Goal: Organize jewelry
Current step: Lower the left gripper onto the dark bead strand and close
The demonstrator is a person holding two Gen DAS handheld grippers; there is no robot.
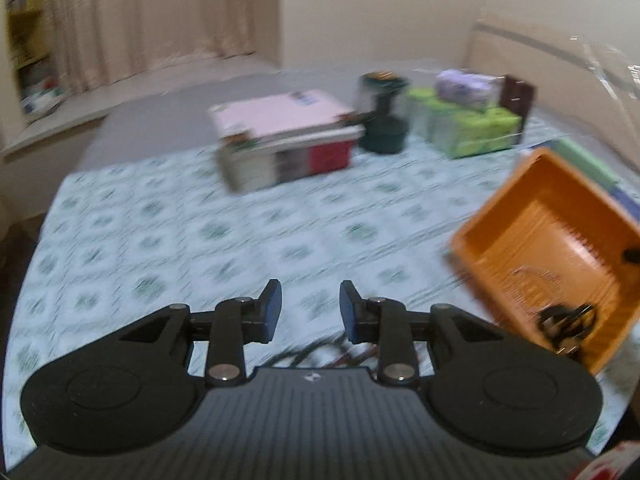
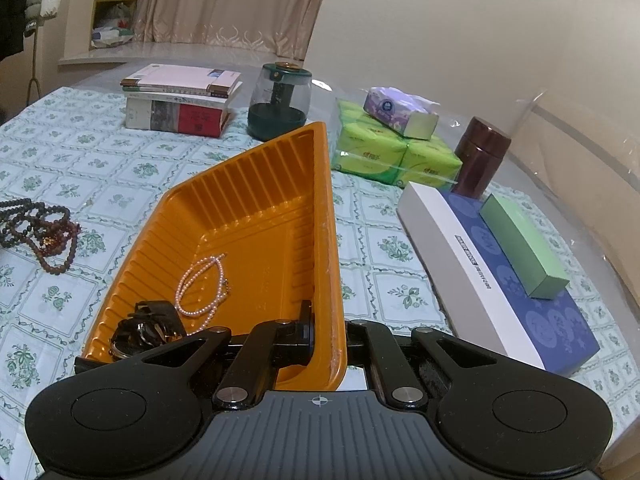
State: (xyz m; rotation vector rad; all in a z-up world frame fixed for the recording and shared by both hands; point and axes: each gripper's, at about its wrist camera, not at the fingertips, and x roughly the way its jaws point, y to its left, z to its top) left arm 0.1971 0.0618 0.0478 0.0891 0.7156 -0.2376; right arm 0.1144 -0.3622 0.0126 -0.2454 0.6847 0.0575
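Observation:
My right gripper (image 2: pixel 326 336) is shut on the right wall of an orange plastic tray (image 2: pixel 256 216) and holds it tilted over the table. In the tray lie a pink pearl necklace (image 2: pixel 202 286) and a dark watch with metal pieces (image 2: pixel 146 330). Dark and red bead strands (image 2: pixel 40 228) lie on the tablecloth left of the tray. My left gripper (image 1: pixel 310 312) is open and empty above the cloth; bead strands (image 1: pixel 316 350) show just below its fingers. The tray (image 1: pixel 548 248) shows at the right of the blurred left wrist view.
At the back stand a stack of books (image 2: pixel 180 100), a dark green domed container (image 2: pixel 280 102), green tissue packs (image 2: pixel 384 152) with a purple pack on top, and a brown flask (image 2: pixel 482 156). A long blue-white box (image 2: pixel 496 276) with a green box on it lies right.

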